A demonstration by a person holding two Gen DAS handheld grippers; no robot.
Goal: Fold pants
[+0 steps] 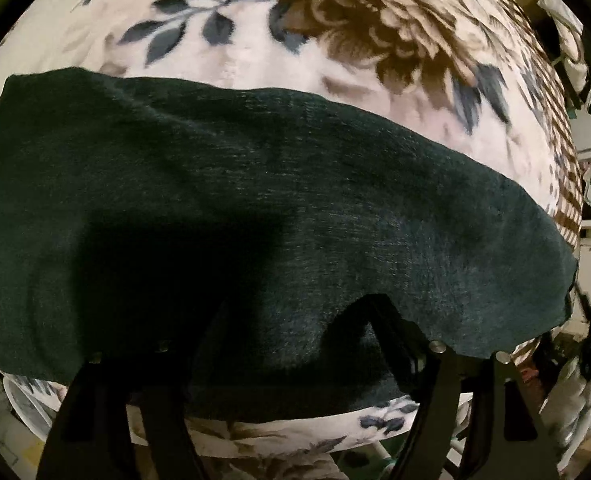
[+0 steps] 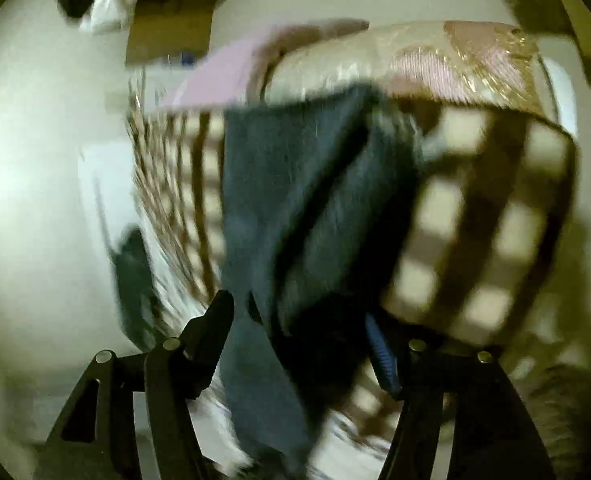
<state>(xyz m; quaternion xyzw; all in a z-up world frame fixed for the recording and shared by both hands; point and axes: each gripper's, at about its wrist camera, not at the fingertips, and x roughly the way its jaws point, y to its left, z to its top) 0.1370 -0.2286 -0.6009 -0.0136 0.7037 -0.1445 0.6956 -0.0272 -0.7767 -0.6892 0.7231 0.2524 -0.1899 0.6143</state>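
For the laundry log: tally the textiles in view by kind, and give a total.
Dark green pants: 1
Floral blanket with a brown checked border: 1
Pink cloth beyond the blanket, blurred, kind unclear: 1
Total: 3

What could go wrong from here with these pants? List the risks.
1. In the right wrist view the pants hang over the edge of the blanket between the open fingers of the right gripper; they could slide off.
2. That view is blurred, so a grab may miss the edge.
3. In the left wrist view the pants drape over the left gripper, hiding its fingertips; it may catch the blanket too.
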